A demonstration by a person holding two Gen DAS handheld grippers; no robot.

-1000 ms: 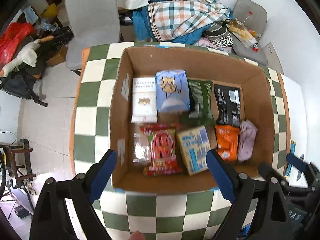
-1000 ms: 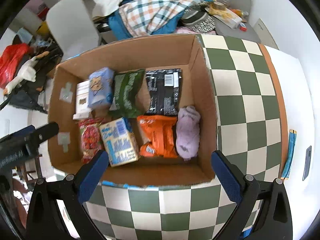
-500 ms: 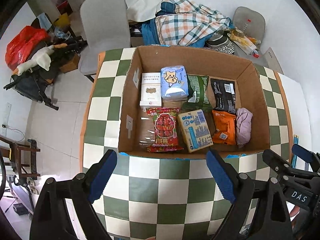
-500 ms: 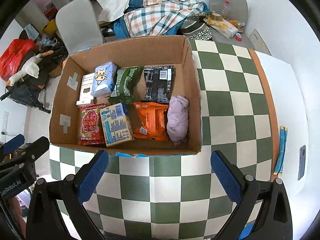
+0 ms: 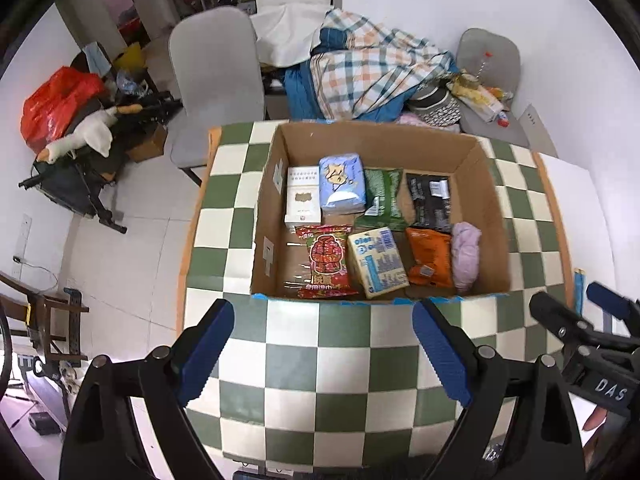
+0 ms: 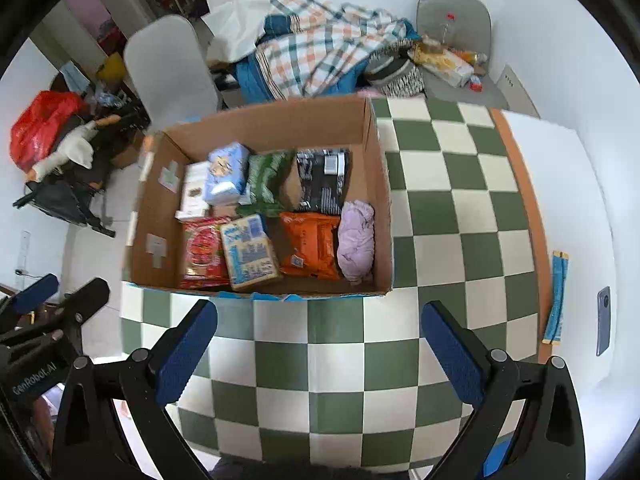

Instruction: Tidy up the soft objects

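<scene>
A cardboard box [image 5: 264, 216] [image 6: 384, 200] stands on the green-and-white checked table [image 5: 320, 340] [image 6: 440, 200]. It holds several soft packs: a blue tissue pack [image 5: 342, 184] [image 6: 226, 172], a green bag [image 5: 382, 196], a black bag [image 5: 430, 200], a red snack bag [image 5: 326, 260] [image 6: 202, 252], a blue-yellow pack [image 5: 378, 262] [image 6: 248, 252], an orange pack [image 5: 430, 256] [image 6: 310, 244] and a lilac cloth [image 5: 466, 254] [image 6: 356, 236]. My left gripper [image 5: 324, 356] is open and empty, above the table in front of the box. My right gripper [image 6: 320, 356] is open and empty, likewise.
A white box [image 5: 304, 196] lies inside the carton too. Grey chairs [image 5: 216, 76] with a heap of plaid clothes [image 5: 372, 68] stand behind the table. A phone [image 6: 603, 320] and a blue strip [image 6: 557, 296] lie on the white board at right. Clutter sits on the floor at left.
Both grippers have drawn back and up from the box, so the box looks smaller and more table shows in front. Both stay open and empty.
</scene>
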